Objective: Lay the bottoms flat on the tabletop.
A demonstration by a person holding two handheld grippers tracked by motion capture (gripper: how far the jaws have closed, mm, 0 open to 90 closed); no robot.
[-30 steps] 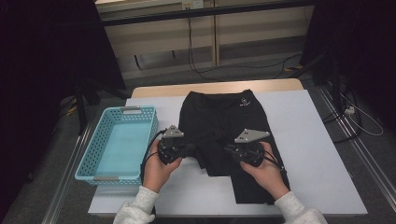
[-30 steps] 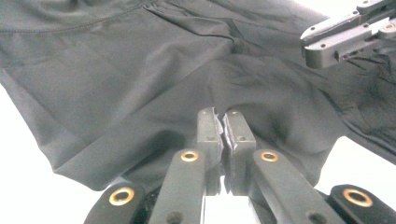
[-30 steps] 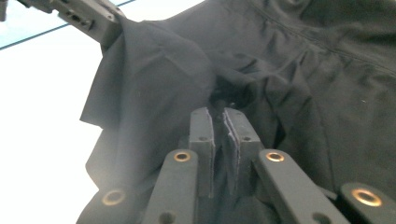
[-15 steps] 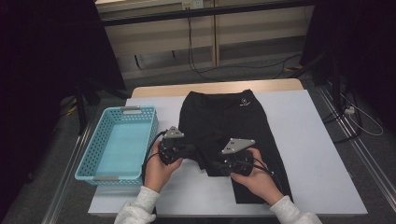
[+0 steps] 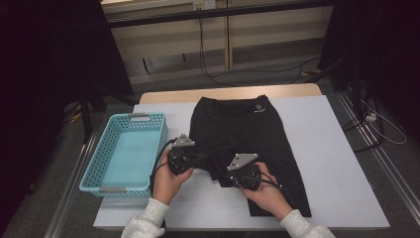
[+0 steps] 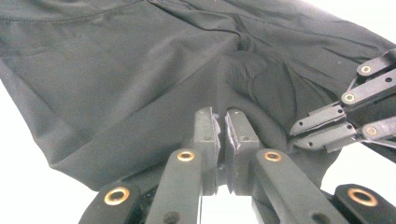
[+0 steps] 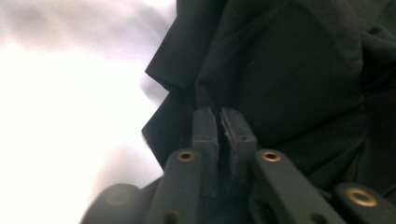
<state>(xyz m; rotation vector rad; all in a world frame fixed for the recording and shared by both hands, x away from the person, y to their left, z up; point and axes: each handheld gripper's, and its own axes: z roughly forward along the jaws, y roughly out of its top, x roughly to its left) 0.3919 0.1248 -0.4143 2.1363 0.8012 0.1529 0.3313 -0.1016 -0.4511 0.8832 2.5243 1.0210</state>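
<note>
Black shorts (image 5: 245,134) lie flat ahead of both my grippers. My left gripper (image 6: 222,122) is clamped on a fabric fold; my right gripper (image 7: 219,122), just beside it, has just closed, pinching the hem.

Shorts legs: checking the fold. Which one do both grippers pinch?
The leg nearer the blue basket: left gripper and right gripper both clamp its hem; the other leg lies flat.

Black shorts (image 5: 247,134), plain, small white logo (image 5: 257,108) near waistband. Light blue basket (image 5: 94,171) with perforated lattice walls. White tabletop (image 5: 341,163), tan wood edge at far side. Black grippers, left (image 5: 202,159) and right (image 5: 224,179), brass rivets, grey top plates. White sleeves (image 5: 146,223).
</note>
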